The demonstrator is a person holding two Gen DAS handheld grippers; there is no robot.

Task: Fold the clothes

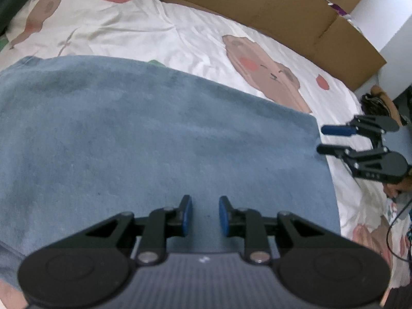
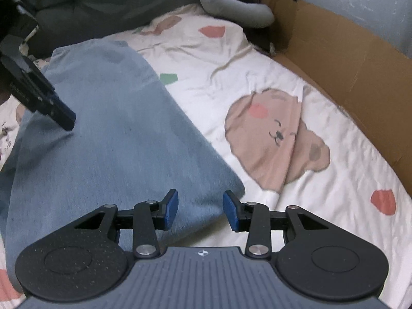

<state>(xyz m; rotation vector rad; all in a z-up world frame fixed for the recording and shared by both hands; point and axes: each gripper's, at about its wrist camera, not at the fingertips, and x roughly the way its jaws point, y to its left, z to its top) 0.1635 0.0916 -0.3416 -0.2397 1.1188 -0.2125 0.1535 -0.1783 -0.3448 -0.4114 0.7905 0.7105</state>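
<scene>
Left tongs (image 1: 205, 215) hang over the blue garment (image 1: 154, 149), blue pads apart, nothing between them: released. The cloth lies flat on the bed sheet (image 1: 206, 38), filling the near and middle of this view, its right edge running just short of the right tongs (image 1: 322, 140), which sit off that edge over the white sheet, jaws apart and empty.

Over to the right wrist view: right tongs (image 2: 200, 209) released too, straddling the near corner of the blue garment (image 2: 116, 141), one pad above the cloth, the other above the sheet (image 2: 322, 193). Only here do you see the garment's rounded far end. The left tongs (image 2: 65, 119) come in from the left with a dark tip low over the cloth; touching or not, I cannot tell.

Further out, a printed bear (image 2: 275, 139) on the sheet, right of the garment. Beyond that, cardboard (image 2: 360, 77) along the bed's far side. This view alone catches a grey plush toy (image 2: 231, 2) at the head of the bed.

Small writing on the left tongs' arm, too blurred to read.
</scene>
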